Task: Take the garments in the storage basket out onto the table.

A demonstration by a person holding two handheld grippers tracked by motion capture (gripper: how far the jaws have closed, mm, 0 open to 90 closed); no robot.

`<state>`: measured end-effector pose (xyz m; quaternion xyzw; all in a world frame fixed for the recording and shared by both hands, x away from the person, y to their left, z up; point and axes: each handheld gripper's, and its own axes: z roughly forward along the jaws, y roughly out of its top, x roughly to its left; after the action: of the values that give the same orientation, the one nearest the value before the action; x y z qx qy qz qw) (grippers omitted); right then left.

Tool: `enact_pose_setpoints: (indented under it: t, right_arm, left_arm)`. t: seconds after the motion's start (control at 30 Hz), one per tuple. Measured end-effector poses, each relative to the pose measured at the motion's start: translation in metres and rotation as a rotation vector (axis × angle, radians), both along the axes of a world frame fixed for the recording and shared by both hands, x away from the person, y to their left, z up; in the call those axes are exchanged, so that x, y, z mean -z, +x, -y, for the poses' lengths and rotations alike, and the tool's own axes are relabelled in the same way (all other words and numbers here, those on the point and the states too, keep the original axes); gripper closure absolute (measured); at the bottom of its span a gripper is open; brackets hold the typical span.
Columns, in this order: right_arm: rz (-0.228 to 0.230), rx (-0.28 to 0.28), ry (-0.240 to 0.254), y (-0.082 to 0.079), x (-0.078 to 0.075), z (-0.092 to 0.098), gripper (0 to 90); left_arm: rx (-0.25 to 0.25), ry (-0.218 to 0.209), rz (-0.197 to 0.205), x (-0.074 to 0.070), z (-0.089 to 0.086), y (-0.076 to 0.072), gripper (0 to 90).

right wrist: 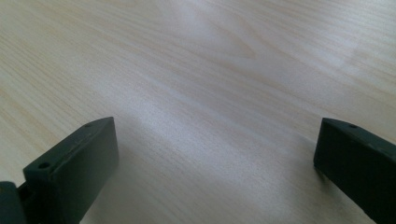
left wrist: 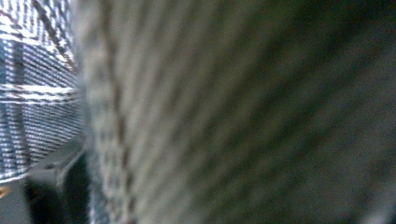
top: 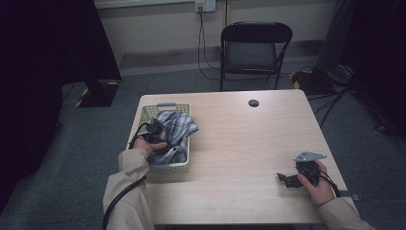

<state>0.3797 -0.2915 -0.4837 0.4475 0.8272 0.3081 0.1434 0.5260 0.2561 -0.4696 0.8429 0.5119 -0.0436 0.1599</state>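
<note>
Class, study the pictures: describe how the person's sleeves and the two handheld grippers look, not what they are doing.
Both sleeves are beige. The left gripper is black, with a black cable trailing along the forearm. The right gripper is black with a grey three-cornered plate on top; its jaws are blocky, with small holes.

Worktop (top: 239, 139): one, light wood. Basket (top: 167, 167): one, pale green, at the worktop's left side. Cloth (top: 179, 124): one plaid piece counted in the basket; the left gripper view is blurred, so a second piece beneath it cannot be excluded. Tools: two, the left tool (top: 154, 128) at the basket and the right tool (top: 288, 180) on the worktop's right side. Chair (top: 255, 50): one, black, folding. Dark round mark (top: 253, 103) on the worktop: one.
</note>
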Motion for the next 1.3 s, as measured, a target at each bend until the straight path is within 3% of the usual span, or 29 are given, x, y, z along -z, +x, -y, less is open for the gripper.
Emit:
enact_pose_setpoints:
  t: [0.03, 0.1, 0.27, 0.37, 0.5, 0.53, 0.57, 0.8, 0.9, 1.07, 1.2, 1.3]
  right_arm:
    - [0.000, 0.000, 0.000, 0.000, 0.000, 0.000, 0.0]
    - [0.000, 0.000, 0.000, 0.000, 0.000, 0.000, 0.0]
    - [0.000, 0.000, 0.000, 0.000, 0.000, 0.000, 0.0]
    - [0.000, 0.000, 0.000, 0.000, 0.000, 0.000, 0.0]
    - [0.000, 0.000, 0.000, 0.000, 0.000, 0.000, 0.0]
    - [0.000, 0.000, 0.000, 0.000, 0.000, 0.000, 0.0]
    - [0.000, 0.000, 0.000, 0.000, 0.000, 0.000, 0.0]
    - [0.000, 0.000, 0.000, 0.000, 0.000, 0.000, 0.0]
    - [0.000, 0.000, 0.000, 0.000, 0.000, 0.000, 0.0]
    - [0.000, 0.000, 0.000, 0.000, 0.000, 0.000, 0.0]
    - [0.000, 0.000, 0.000, 0.000, 0.000, 0.000, 0.0]
    - [0.000, 0.000, 0.000, 0.000, 0.000, 0.000, 0.0]
  left_arm:
    - [0.034, -0.002, 0.033, -0.005, 0.003, -0.003, 18.8]
    - [0.061, 0.017, 0.047, -0.007, 0.007, -0.005, 38.0]
    - [0.028, 0.048, 0.048, -0.009, 0.010, -0.006, 54.0]
    - [0.043, 0.066, 0.082, -0.015, 0.012, -0.009, 63.2]
    - [0.041, 0.081, 0.126, -0.027, 0.012, -0.015, 66.8]
    - [0.030, 0.079, 0.160, -0.033, 0.010, -0.019, 67.2]
    - [0.030, 0.079, 0.160, -0.033, 0.010, -0.019, 67.7]
    - [0.007, 0.075, 0.281, -0.062, 0.006, -0.032, 69.3]
    - [-0.005, 0.048, 0.327, -0.077, 0.003, -0.036, 69.5]
    - [-0.009, 0.015, 0.361, -0.096, -0.001, -0.043, 69.6]
    - [-0.030, -0.037, 0.382, -0.106, -0.004, -0.046, 69.5]
    - [-0.053, -0.101, 0.401, -0.114, -0.008, -0.049, 69.5]
